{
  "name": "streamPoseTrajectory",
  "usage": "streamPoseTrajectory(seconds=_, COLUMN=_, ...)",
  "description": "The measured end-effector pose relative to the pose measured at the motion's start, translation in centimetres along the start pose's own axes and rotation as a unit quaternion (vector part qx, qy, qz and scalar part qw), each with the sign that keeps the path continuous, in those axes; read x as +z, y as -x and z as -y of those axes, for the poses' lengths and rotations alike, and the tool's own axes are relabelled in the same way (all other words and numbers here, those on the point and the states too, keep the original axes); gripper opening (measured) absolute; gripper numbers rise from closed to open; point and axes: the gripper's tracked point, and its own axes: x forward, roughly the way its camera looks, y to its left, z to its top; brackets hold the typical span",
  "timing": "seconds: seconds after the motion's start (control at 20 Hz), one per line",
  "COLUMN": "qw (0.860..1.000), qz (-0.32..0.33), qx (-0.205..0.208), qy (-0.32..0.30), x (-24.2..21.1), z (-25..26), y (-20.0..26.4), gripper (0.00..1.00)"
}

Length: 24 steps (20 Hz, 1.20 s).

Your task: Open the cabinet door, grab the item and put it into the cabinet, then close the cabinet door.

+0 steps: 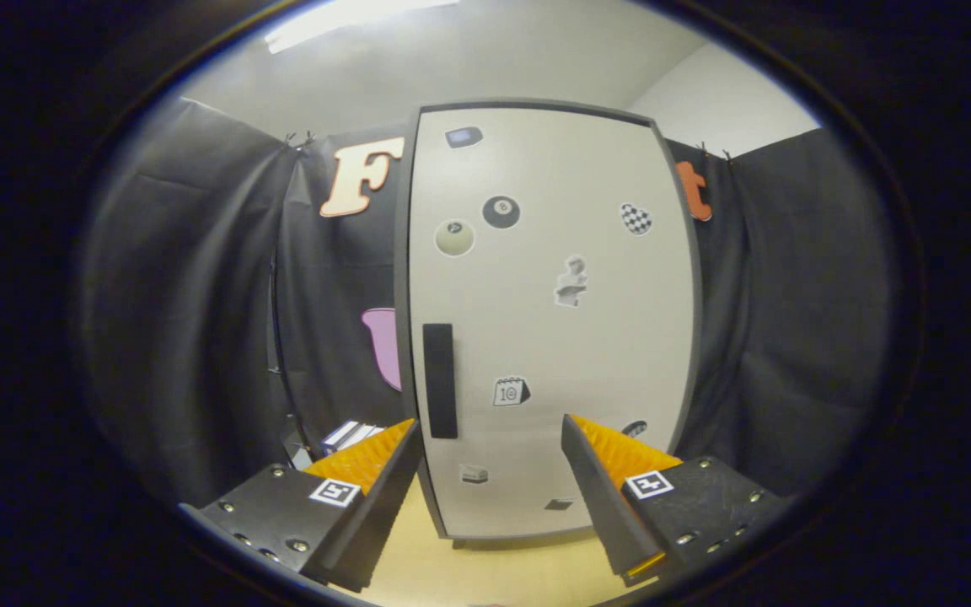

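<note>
White cabinet door [570, 337] closed; hand-held gripper [490, 438] level, spread.

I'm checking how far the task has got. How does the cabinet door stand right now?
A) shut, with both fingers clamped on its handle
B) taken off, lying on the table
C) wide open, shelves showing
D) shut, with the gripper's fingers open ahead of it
D: the cabinet door sits flush in its frame, its black handle untouched, and the gripper is spread open short of it.
</note>
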Motion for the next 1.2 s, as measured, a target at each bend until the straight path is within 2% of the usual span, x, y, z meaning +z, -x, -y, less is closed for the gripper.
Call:
streamPoseTrajectory(seconds=0.25, qw=1.0, qz=-0.007, qx=0.025, qy=-0.012, x=-1.0, z=-3.0, y=-5.8, gripper=0.98)
streamPoseTrajectory(seconds=0.45, qw=0.999, qz=-0.009, qx=0.027, qy=-0.016, x=-1.8, z=-4.5, y=-9.2, gripper=0.98)
streamPoseTrajectory(seconds=0.7, qw=1.0, qz=-0.011, qx=0.019, qy=-0.021, x=-2.2, z=-4.8, y=-11.6, gripper=0.76)
streamPoseTrajectory(seconds=0.85, qw=1.0, qz=-0.013, qx=0.008, qy=-0.018, x=-2.5, z=-4.3, y=-12.2, gripper=0.75)
streamPoseTrajectory(seconds=1.0, qw=1.0, qz=-0.017, qx=0.002, qy=-0.026, x=-2.5, z=-4.0, y=-12.2, gripper=0.39)
streamPoseTrajectory(seconds=1.15, qw=0.999, qz=-0.034, qx=0.004, qy=-0.033, x=-3.1, z=-4.2, y=-12.4, gripper=0.39)
streamPoseTrajectory(seconds=1.2, qw=0.999, qz=-0.03, qx=-0.002, qy=-0.031, x=-2.9, z=-4.1, y=-12.1, gripper=0.28)
